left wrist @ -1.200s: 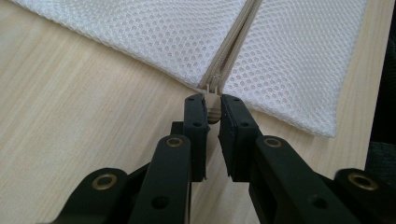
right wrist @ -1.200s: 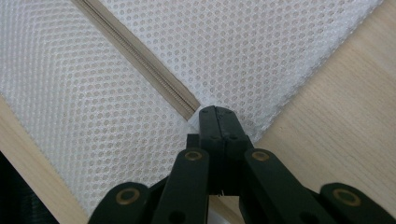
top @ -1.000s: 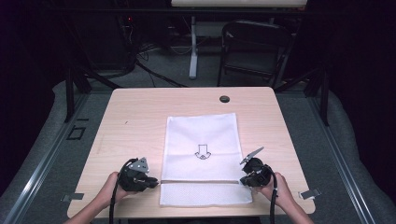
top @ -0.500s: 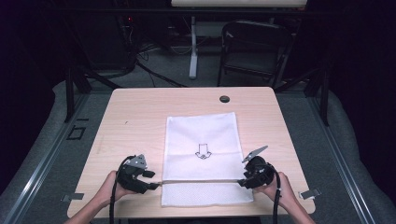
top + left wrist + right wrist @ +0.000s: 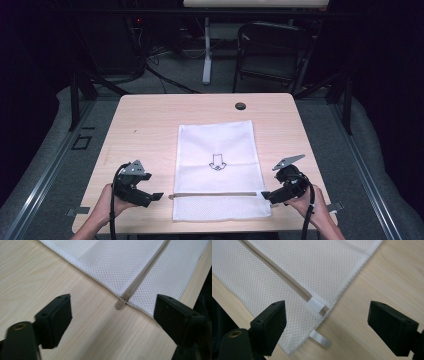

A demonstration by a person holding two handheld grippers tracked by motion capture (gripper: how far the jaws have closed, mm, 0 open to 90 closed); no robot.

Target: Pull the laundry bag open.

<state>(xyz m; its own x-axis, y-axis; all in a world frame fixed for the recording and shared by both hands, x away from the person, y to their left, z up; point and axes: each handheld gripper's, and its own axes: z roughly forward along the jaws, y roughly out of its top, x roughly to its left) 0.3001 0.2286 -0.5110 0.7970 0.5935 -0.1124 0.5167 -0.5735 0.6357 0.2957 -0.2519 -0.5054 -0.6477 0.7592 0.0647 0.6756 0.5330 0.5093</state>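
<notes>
Both tools — left tool [image 5: 156, 196] and right tool [image 5: 265, 194] — have just spread, gripping nothing, flanking the mesh bag [image 5: 216, 150], whose zipper [image 5: 215, 194] runs between them, pull [image 5: 120, 304] nearest the left.

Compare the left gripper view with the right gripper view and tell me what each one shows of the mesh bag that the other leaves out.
The left gripper view has the zipper pull, lying on the wood just past the bag's edge, at the end of the closed zipper.

The right gripper view has the zipper's other end under a white fabric tab, and a small white loop sticking out from the bag's edge onto the table.

Both show the white mesh bag, lying flat on the wooden table, and wide-open jaws above it with nothing between them.
</notes>
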